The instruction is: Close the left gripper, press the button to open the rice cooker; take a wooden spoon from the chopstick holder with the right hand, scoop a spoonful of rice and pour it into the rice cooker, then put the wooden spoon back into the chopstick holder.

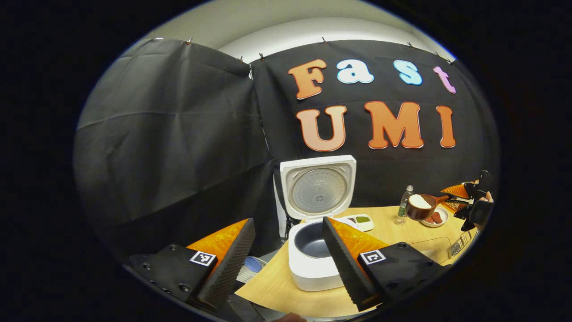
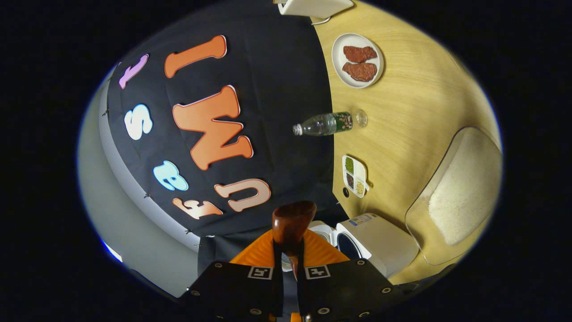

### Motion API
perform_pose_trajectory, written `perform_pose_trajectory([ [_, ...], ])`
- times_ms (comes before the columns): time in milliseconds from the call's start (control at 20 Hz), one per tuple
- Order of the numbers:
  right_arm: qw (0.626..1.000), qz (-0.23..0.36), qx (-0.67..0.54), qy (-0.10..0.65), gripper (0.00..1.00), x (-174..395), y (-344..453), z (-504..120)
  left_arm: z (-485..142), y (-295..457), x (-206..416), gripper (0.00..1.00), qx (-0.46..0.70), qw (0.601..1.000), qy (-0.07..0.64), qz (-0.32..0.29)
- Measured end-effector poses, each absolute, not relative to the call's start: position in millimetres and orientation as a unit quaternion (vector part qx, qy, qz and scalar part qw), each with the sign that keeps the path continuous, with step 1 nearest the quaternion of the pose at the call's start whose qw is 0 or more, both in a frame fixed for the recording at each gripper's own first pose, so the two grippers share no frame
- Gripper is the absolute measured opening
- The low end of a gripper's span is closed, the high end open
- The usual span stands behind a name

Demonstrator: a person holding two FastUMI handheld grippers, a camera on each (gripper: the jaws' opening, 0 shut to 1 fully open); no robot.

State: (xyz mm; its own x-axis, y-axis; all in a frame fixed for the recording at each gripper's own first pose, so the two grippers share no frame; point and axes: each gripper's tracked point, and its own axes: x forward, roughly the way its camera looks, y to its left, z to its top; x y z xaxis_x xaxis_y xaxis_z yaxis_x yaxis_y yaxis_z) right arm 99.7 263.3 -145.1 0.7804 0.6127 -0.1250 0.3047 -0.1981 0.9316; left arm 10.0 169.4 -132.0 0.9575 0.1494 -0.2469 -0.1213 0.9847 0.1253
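The white rice cooker [image 1: 313, 264] stands open on the wooden table, its lid [image 1: 318, 188] upright and the dark inner pot bare. My left gripper [image 1: 286, 255] hovers just in front of it, open, its fingers wide apart on either side of the pot. At the far right, the right gripper [image 1: 473, 201] holds the wooden spoon [image 1: 420, 208] level above the table, heaped with white rice. In the right gripper view, my right gripper [image 2: 289, 257] is shut on the spoon's handle, and the spoon's bowl [image 2: 292, 221] juts forward. The cooker [image 2: 377, 241] lies beside it to the right.
A clear tub of rice [image 2: 456, 197] sits on the table [image 2: 415, 112] near the cooker. Along the back stand a water bottle [image 1: 405, 201], a plate with red pieces [image 1: 437, 218] and a small divided dish [image 1: 359, 220]. The black cloth wall rises close behind.
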Motion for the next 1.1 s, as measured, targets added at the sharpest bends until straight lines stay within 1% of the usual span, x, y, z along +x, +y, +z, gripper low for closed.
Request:
perform_pose_trajectory([
  [150, 0.562, 0.153, 0.75, 0.314, 0.12, 111.7, 310.1, -132.2, -122.1, 201.2, 13.7, 1.0, 0.055, 0.988, 0.118, 0.086],
  [250, 0.568, 0.164, 0.738, 0.325, 0.12, 117.2, 342.5, -124.7, -118.1, 223.7, 12.6, 0.99, 0.052, 0.988, 0.109, 0.099],
  [450, 0.6, 0.171, 0.701, 0.346, 0.12, 126.7, 400.0, -123.4, -126.6, 263.0, 4.7, 1.0, 0.045, 0.984, 0.118, 0.125],
  [500, 0.61, 0.171, 0.69, 0.35, 0.12, 128.2, 411.5, -125.6, -130.3, 272.2, 1.7, 0.99, 0.044, 0.983, 0.121, 0.13],
  [600, 0.639, 0.176, 0.659, 0.356, 0.12, 127.6, 432.5, -129.1, -133.3, 291.5, -3.0, 1.0, 0.042, 0.981, 0.126, 0.141],
  [700, 0.671, 0.173, 0.624, 0.361, 0.12, 128.7, 447.4, -134.1, -139.3, 309.9, -5.1, 0.99, 0.036, 0.98, 0.129, 0.148],
  [750, 0.686, 0.171, 0.608, 0.361, 0.12, 129.7, 452.1, -136.3, -142.7, 320.1, -7.7, 1.0, 0.035, 0.978, 0.131, 0.156],
  [900, 0.718, 0.176, 0.575, 0.35, 0.12, 138.2, 465.0, -132.7, -151.0, 343.4, -11.2, 1.0, 0.026, 0.974, 0.141, 0.173],
  [950, 0.735, 0.177, 0.557, 0.345, 0.12, 141.1, 468.5, -130.5, -152.8, 348.1, -11.6, 0.99, 0.024, 0.974, 0.143, 0.176],
  [1100, 0.781, 0.188, 0.498, 0.327, 0.12, 144.4, 472.3, -124.1, -157.0, 354.0, -7.0, 0.99, 0.022, 0.973, 0.146, 0.18],
])
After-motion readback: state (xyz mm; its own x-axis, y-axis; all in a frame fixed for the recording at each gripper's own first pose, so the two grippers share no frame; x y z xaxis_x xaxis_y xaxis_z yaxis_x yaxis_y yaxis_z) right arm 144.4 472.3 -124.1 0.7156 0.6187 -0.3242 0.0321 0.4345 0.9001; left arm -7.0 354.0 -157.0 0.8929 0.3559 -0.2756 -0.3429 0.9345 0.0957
